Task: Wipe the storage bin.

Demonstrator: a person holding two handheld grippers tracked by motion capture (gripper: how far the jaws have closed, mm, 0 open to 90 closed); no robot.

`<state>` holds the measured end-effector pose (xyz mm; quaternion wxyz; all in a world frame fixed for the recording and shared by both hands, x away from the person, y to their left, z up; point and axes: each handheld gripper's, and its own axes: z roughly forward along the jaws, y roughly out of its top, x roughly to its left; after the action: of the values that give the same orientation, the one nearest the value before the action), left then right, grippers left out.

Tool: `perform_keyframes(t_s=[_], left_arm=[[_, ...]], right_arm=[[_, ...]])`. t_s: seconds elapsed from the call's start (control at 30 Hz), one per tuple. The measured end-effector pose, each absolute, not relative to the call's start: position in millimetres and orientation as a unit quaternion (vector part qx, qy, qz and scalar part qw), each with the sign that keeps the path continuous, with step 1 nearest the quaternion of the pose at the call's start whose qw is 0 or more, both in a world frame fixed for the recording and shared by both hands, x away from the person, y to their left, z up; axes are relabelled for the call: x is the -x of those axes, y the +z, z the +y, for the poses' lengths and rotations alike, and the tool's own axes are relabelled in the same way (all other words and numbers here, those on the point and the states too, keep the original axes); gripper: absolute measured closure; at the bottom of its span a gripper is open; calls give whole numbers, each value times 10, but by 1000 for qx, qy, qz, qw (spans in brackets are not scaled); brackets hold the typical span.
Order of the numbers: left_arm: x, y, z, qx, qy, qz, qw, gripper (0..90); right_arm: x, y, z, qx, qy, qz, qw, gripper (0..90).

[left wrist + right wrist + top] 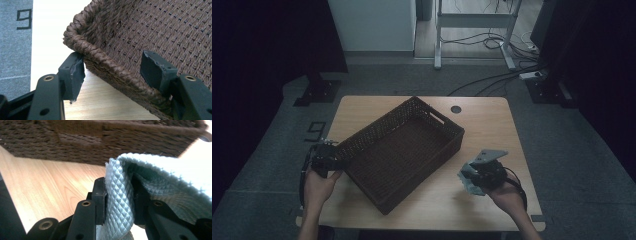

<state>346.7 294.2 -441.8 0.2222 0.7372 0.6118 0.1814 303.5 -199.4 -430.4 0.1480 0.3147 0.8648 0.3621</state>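
We read the coming move as dropping the pale cloth (pixel 120 202) into the wicker basket (pixel 402 145), and it turns on one relation: the basket lies up and to the left of our right tongs (pixel 476 176) in the high view, with its near long wall between the cloth and the hollow. The right tongs are clenched on a fold of the cloth, which bunches up between the jaws in the right gripper view, the basket's side wall and its handle slot standing just beyond. The basket sits slantwise on the surface (pixel 492 125), its long axis running from near left to far right, so the right hand faces a long side and is clearly the nearer one to the open interior. Our left tongs (pixel 112 75) straddle the braided rim near the basket's left corner, one jaw outside the wall and one inside; whether the pads actually press on the weave we cannot tell. As we judge it, the cloth must rise over the rim before it travels left.
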Motion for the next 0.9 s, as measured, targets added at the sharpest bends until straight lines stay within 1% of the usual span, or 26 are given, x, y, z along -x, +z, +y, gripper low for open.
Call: perform_keyframes(t_s=[0.2,0.23,0.27,0.5,0.73,0.77,0.83,0.9], left_arm=[[-3465,-4419,2943,-737,181,612,223,364],[-3465,-4419,2943,-737,181,612,223,364],[-3465,-4419,2943,-737,182,612,223,363],[-3465,-4419,2942,-736,182,612,223,364],[-3465,-4419,2942,-736,182,612,223,364],[-3465,-4419,2942,-736,182,612,223,364],[-3465,-4419,2942,-736,182,612,223,364],[-3464,-4420,2943,-736,182,612,224,364]], right_arm=[[-3072,-4298,-2307,-351,357,850,163,693],[-3072,-4298,-2307,-351,357,850,163,693],[-3078,-4294,-2402,-362,353,846,169,693],[-3080,-4317,-2672,-392,346,833,180,693],[-3107,-4490,-2832,-416,328,828,186,688],[-3123,-4573,-2866,-424,324,826,181,688],[-3128,-4599,-2876,-426,322,826,180,688],[-3141,-4701,-2905,-435,320,823,174,688]])
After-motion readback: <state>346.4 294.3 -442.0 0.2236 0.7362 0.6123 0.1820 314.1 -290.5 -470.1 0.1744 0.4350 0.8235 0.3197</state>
